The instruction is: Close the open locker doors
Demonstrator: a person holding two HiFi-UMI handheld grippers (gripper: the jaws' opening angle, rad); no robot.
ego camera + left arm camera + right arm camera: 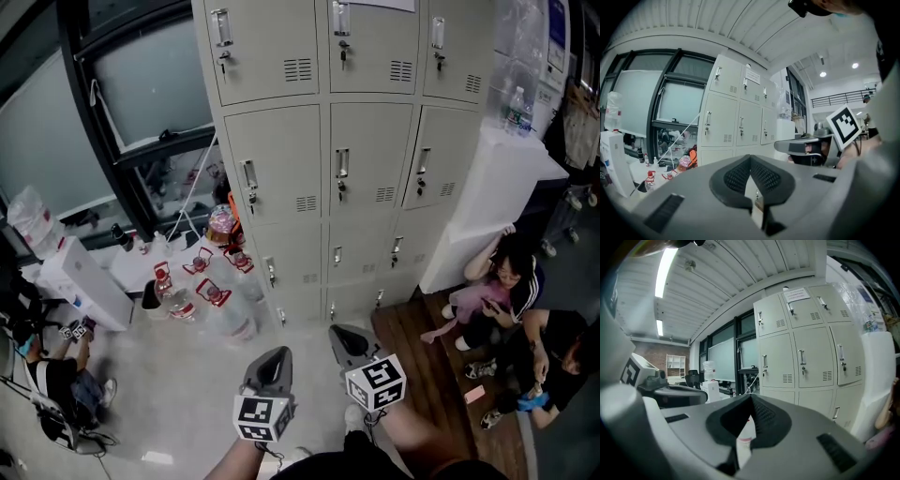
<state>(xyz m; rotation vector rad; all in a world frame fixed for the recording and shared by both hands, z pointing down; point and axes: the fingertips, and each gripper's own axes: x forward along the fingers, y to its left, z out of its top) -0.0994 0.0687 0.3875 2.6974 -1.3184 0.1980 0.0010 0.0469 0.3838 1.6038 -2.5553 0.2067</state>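
Observation:
The beige lockers (366,159) stand straight ahead, three columns wide. Every door I can see lies flush with its frame. My left gripper (272,361) and right gripper (349,339) are held low side by side, well short of the lockers and touching nothing. Both are shut with nothing between the jaws. In the left gripper view the shut left gripper (750,159) points at the lockers (740,117), with the right gripper (806,145) beside it. The right gripper view shows the shut right gripper (751,399) facing the lockers (806,357).
Large water bottles (202,295) crowd the floor at the lockers' lower left. A white cabinet (487,197) stands against their right side. Two people (506,281) sit on the wooden floor at the right, another person (56,375) at the far left.

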